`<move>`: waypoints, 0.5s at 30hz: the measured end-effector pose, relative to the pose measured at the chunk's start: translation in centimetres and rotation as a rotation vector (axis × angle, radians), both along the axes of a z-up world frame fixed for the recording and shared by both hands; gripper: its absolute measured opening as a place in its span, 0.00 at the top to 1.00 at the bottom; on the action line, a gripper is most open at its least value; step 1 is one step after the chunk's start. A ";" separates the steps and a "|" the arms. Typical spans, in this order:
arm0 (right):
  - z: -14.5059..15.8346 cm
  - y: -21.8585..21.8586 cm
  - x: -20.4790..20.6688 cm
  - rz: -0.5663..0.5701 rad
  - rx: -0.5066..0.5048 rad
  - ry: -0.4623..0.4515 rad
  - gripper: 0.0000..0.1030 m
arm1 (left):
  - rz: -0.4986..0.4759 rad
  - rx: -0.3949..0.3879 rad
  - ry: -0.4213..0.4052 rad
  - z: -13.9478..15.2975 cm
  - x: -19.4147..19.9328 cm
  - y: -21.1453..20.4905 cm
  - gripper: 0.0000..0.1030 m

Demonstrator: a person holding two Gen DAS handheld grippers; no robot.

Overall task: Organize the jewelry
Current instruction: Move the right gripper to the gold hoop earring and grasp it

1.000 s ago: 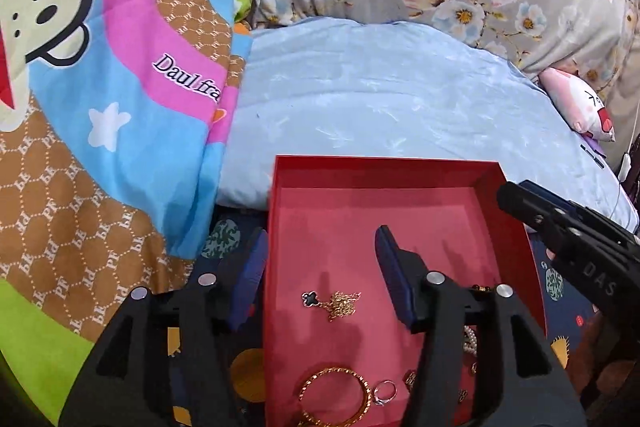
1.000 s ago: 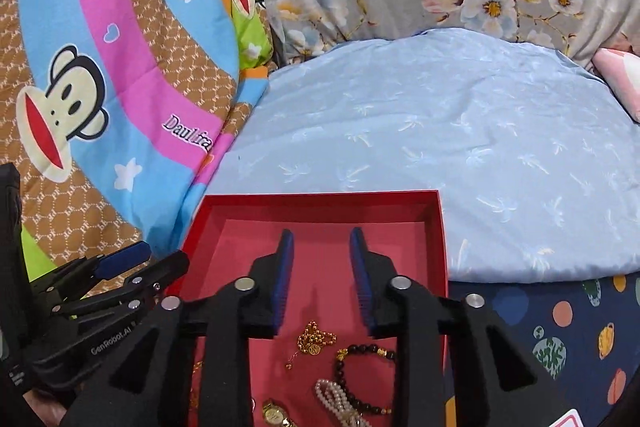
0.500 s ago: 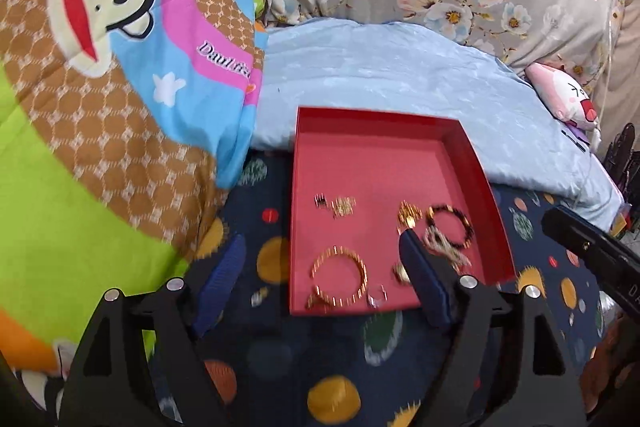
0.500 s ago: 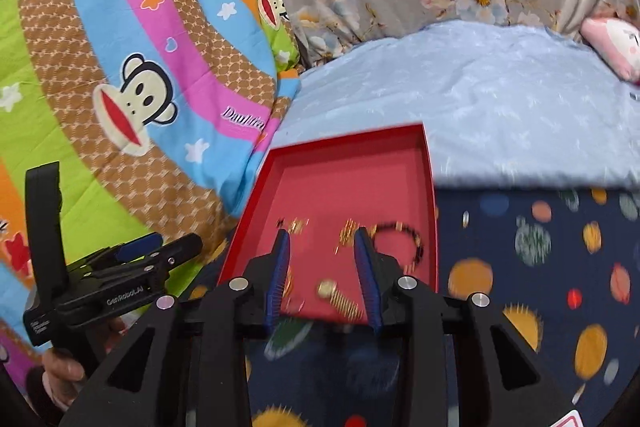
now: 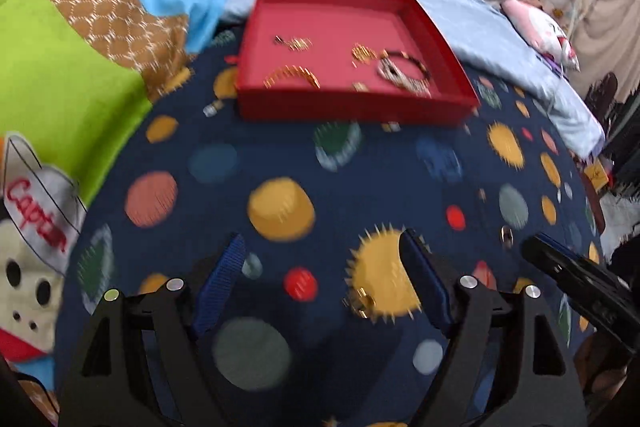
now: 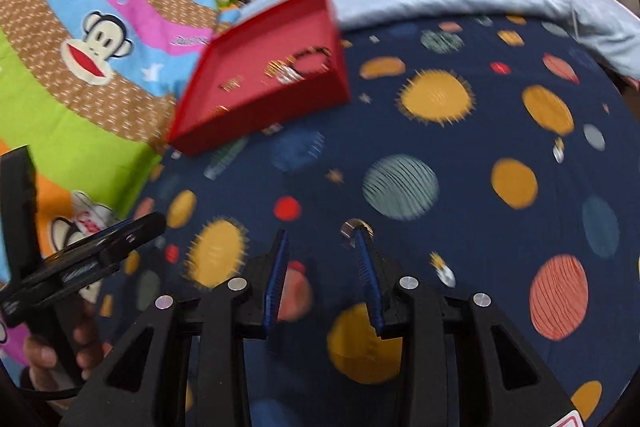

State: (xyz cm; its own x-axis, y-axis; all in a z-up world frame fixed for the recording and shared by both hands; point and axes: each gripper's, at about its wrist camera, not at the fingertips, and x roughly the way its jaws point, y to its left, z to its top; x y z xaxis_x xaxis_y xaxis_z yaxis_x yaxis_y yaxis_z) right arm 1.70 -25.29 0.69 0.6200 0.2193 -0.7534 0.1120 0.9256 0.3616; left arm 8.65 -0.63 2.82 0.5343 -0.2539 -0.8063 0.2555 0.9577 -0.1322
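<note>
Jewelry sits mostly in the red tray (image 5: 356,107), which lies at the far edge of the dark planet-print cloth (image 5: 280,163), well apart from both my grippers. Inside it I make out a gold bangle (image 5: 294,75), a dark bead bracelet (image 5: 408,65) and a few small gold bits, all smeared by motion blur, so I cannot sort chains from pendants. I judge the tray serves as the collecting spot, which would explain the pieces gathered there while loose ones wait on the cloth.

My left gripper (image 5: 320,275) hangs over the cloth with its jaws spread wide and nothing between them; a small gold piece (image 5: 360,301), maybe a ring, lies on the yellow sun print just beside its right finger. My right gripper (image 6: 320,259) has its jaws fairly narrow and empty. A small metallic piece (image 6: 352,227) shows at the tip of its right finger; I cannot tell whether it touches the pad or simply lies behind it.

Other glints (image 6: 558,151) on the cloth are too blurred to name. The hand (image 6: 60,355) holding the left tool is cut off at the frame's edge.
</note>
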 end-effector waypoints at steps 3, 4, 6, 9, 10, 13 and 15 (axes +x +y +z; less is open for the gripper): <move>-0.7 -0.1 -0.1 -0.013 -0.073 0.002 0.67 | -0.012 0.027 -0.007 -0.7 -1.4 -1.0 0.25; -0.6 0.0 0.0 -0.015 -0.096 -0.001 0.67 | -0.009 0.032 -0.008 -0.9 -1.6 -1.1 0.25; -0.7 0.4 0.4 -0.010 -0.145 -0.003 0.67 | -0.001 0.043 -0.006 -1.2 -1.9 -1.2 0.25; -1.3 0.9 1.0 0.000 -0.187 0.010 0.67 | 0.010 0.052 0.000 -1.7 -2.2 -1.2 0.25; -1.5 1.1 1.1 0.004 -0.196 0.015 0.67 | 0.013 0.053 0.002 -1.8 -2.3 -1.2 0.25; -1.8 1.6 1.4 0.009 -0.227 0.015 0.67 | 0.022 0.046 0.009 -2.1 -2.4 -0.9 0.26; -1.8 2.0 1.5 0.007 -0.265 0.014 0.70 | 0.027 0.051 0.011 -2.3 -2.4 -0.8 0.27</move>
State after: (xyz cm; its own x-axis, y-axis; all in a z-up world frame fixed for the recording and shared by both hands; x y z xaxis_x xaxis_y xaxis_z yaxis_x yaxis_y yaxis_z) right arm 3.16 -23.25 -1.09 0.6080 0.0177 -0.7938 0.1085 0.9885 0.1052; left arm 6.29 -1.48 0.53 0.5318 -0.1980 -0.8234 0.2282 0.9698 -0.0858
